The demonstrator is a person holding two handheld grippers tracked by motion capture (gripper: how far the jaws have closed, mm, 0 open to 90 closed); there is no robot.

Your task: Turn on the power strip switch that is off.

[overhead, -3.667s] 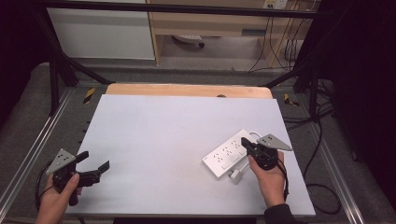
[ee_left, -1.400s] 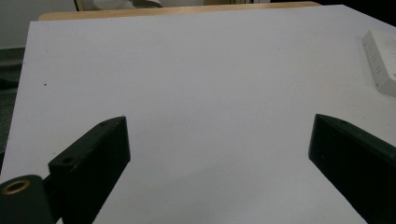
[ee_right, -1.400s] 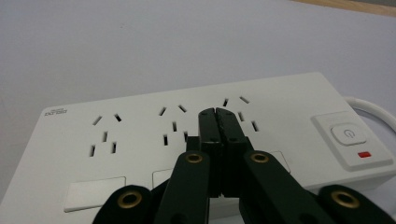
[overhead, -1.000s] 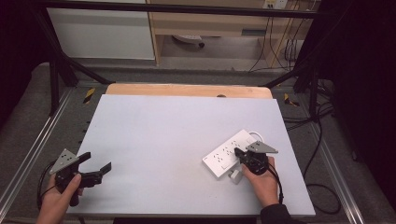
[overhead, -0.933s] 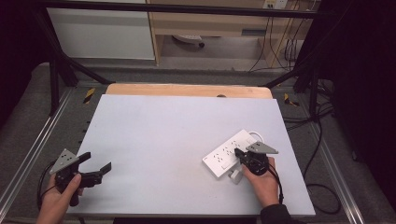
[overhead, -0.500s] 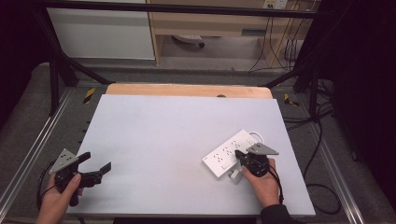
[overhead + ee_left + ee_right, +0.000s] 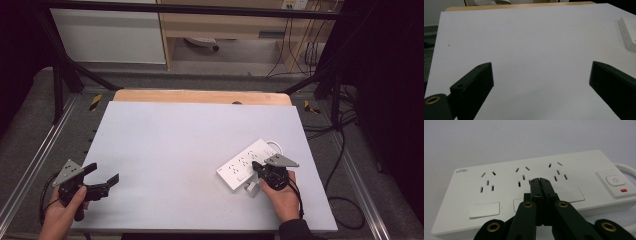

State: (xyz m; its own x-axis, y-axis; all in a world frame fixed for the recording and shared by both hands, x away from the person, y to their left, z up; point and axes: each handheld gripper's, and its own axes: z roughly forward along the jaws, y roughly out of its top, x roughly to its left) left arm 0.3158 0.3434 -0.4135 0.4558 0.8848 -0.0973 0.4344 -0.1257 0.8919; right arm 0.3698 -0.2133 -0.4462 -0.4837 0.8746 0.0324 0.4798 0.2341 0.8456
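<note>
right gripper pressed together, tips over middle sockets of white strip at bench right side. small grey logo at strip's corner unreadable. cord cut off at frame edge. left gripper spread, empty, near left corner.

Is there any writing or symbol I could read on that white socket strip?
Small grey print at the corner of the power strip: too small and blurred to read.
Power symbol (a circle with a stroke, no letters) on its switch button.
No other text or numbers are readable.
</note>
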